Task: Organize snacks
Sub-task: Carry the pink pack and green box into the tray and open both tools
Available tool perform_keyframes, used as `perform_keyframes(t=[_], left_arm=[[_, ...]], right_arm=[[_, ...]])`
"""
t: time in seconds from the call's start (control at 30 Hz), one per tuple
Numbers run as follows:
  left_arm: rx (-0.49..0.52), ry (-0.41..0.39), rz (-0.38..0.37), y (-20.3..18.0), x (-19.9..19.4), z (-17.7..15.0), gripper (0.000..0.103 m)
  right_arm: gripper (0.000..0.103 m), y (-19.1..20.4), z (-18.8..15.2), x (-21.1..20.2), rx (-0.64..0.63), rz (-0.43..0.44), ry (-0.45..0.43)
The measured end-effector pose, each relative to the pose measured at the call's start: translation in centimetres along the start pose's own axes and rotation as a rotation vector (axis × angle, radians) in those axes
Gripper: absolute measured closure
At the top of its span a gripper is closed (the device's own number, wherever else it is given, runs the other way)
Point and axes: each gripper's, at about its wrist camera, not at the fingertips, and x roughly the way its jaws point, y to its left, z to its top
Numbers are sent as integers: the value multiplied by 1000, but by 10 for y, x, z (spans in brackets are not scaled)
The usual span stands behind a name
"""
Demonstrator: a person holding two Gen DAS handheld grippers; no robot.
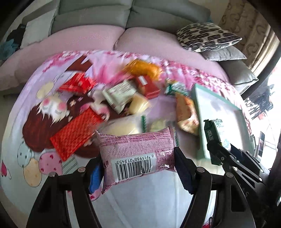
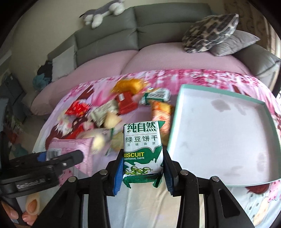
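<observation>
My left gripper (image 1: 138,168) is shut on a pink snack packet (image 1: 135,156) with a barcode, held above the patterned cloth; it also shows in the right wrist view (image 2: 70,147). My right gripper (image 2: 142,168) is shut on a green and white mung bean biscuit packet (image 2: 142,149), just left of the shallow teal-rimmed box (image 2: 219,133). In the left wrist view the biscuit packet (image 1: 213,133) hangs over the box's near edge (image 1: 202,140). A pile of loose snacks (image 1: 123,94) lies on the cloth beyond both grippers.
The cloth covers a pink sofa seat (image 1: 84,38). Patterned and grey cushions (image 1: 209,36) lie at the back right. A red wafer packet (image 1: 75,133) lies left of the pink packet. A plush toy (image 2: 101,12) sits on the sofa back.
</observation>
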Motion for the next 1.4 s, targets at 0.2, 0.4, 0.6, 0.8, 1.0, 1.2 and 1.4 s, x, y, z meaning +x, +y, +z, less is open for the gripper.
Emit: perform_keyframes(t=[0.2, 0.4, 0.6, 0.8, 1.0, 1.2, 1.4], left_arm=[[72, -38, -57, -37, -10, 14, 29], [136, -47, -126, -78, 5, 36, 29], [185, -54, -163, -119, 23, 58, 29], [221, -41, -175, -157, 51, 79, 29], [235, -3, -151, -183, 90, 92, 29], [232, 16, -130, -200, 122, 103, 29], [219, 41, -126, -210, 146, 109, 29]], right_arm=[[61, -40, 8, -13, 64, -68, -34], [61, -86, 19, -20, 137, -149, -48], [61, -134, 33, -22, 198, -226, -56], [61, -173, 41, -23, 249, -287, -62], [61, -203, 51, -10, 271, -329, -47], [61, -230, 59, 5, 289, -361, -23], [61, -246, 65, 19, 286, -387, 3]])
